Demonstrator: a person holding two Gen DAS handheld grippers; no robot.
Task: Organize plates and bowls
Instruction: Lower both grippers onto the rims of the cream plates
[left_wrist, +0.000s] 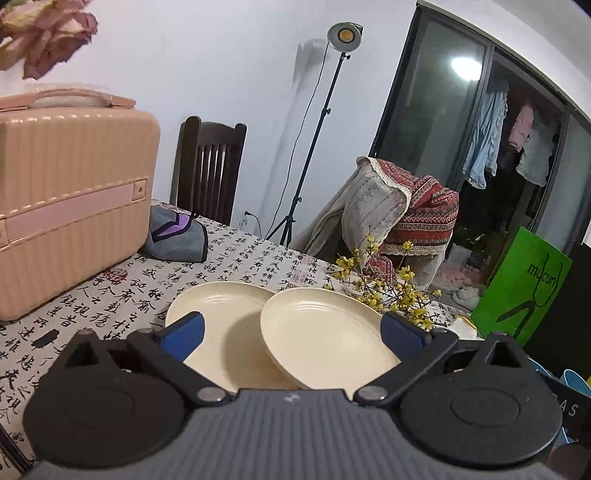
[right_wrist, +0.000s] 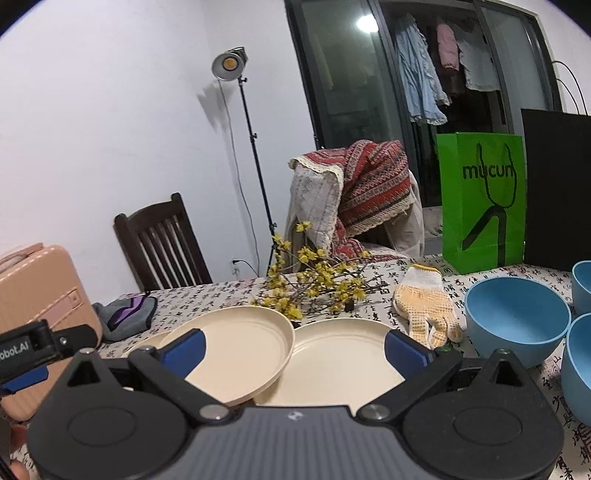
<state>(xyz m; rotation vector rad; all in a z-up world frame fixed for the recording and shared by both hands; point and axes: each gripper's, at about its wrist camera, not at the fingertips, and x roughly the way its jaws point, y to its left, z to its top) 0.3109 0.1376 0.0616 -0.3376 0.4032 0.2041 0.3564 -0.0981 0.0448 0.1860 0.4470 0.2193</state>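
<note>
Three cream plates; three blue bowls; both tongs empty.

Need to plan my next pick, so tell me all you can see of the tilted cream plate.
The tilted cream plate is round and shallow, with faint concentric rings inside and a matte, plastic-looking surface. It is empty. It leans with its right edge raised, overlapping the rim of the flat cream plate on its right and partly covering another cream plate on its left. It sits on the calligraphy tablecloth, near the yellow blossom branches. Neither tool touches it.

We look low and close from both wrists across the table | shared: cream plates, lamp.
</note>
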